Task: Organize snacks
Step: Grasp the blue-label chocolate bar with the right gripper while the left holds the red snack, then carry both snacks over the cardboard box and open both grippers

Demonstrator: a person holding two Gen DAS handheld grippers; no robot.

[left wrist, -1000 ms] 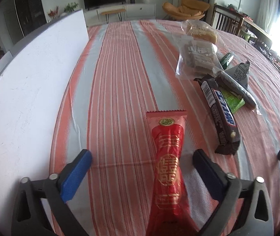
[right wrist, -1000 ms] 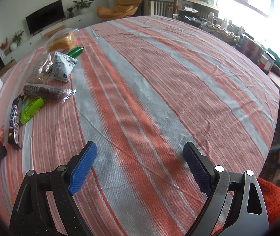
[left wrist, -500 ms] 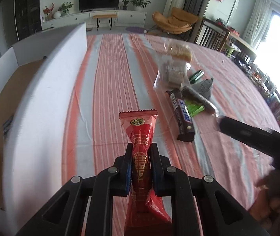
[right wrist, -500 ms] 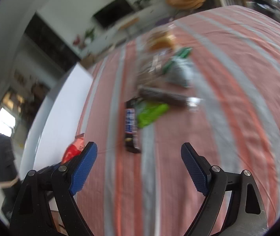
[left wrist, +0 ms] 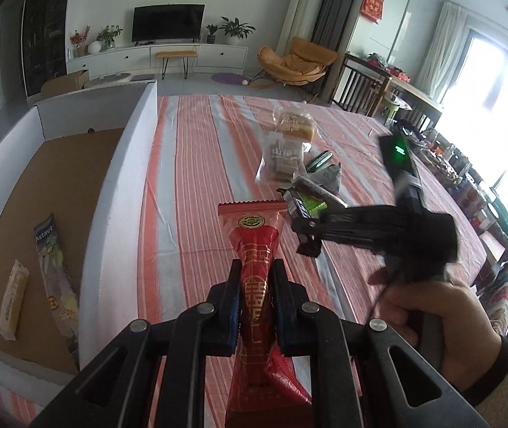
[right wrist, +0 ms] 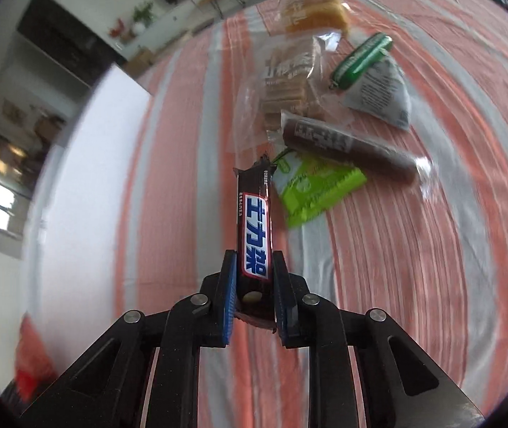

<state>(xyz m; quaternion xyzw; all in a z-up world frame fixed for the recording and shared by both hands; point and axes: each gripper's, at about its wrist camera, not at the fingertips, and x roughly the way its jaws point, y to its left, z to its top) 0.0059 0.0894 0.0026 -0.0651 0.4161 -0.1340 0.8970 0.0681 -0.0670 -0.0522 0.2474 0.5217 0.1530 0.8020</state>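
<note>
The left claw (left wrist: 256,296) is clamped tight on a red snack (left wrist: 255,246), lifted just right of the white box (left wrist: 125,185). The right claw (right wrist: 254,285) has just been closing and now pinches the near end of a chocolate bar (right wrist: 254,221) on the bench (right wrist: 414,249). Held so near its end, the bar may droop or slip; the box wall could snag the red snack.
</note>
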